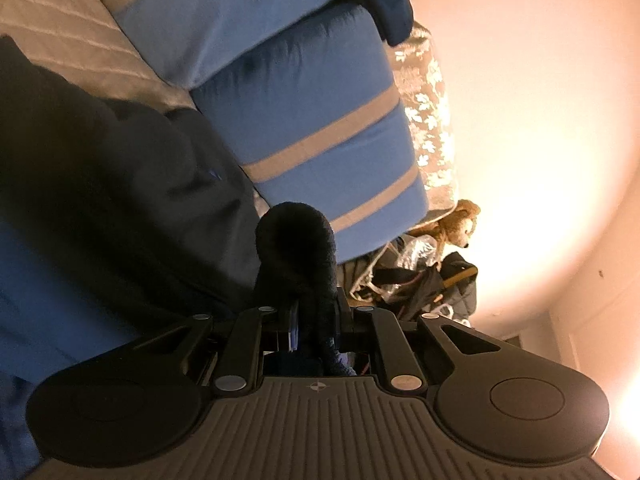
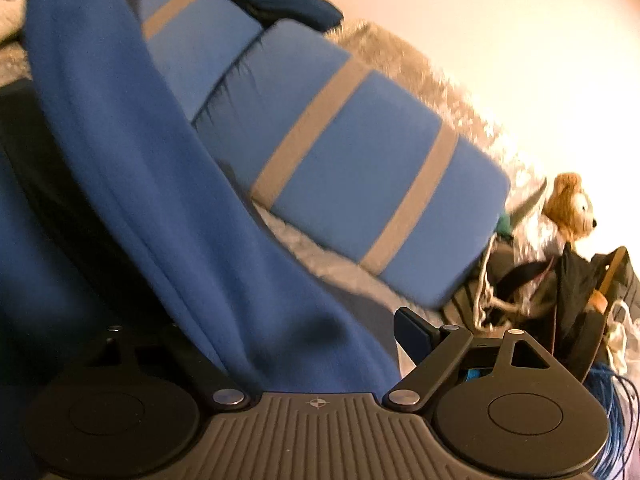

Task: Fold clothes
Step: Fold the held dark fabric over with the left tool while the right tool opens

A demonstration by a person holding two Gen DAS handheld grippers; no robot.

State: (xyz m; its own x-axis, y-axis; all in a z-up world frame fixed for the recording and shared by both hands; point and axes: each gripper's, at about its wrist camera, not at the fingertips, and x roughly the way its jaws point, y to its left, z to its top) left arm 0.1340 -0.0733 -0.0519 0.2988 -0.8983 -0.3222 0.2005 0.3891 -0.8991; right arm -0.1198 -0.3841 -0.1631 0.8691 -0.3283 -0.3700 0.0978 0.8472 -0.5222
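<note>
Left claw clamped on a bunched fold of the dark blue garment, which rises from between its fingers and trails off to the left over the bed. Right claw stands with its jaws spread; the blue fleece drapes across its gap and hides the left finger, so whether cloth lies between the pads cannot be told. Likely failures: a bunched grip may hold several layers and drag the fold askew; closing the right claw on loose drape may catch the wrong edge; a lifted hem may snag the striped pillow just beside it.
</note>
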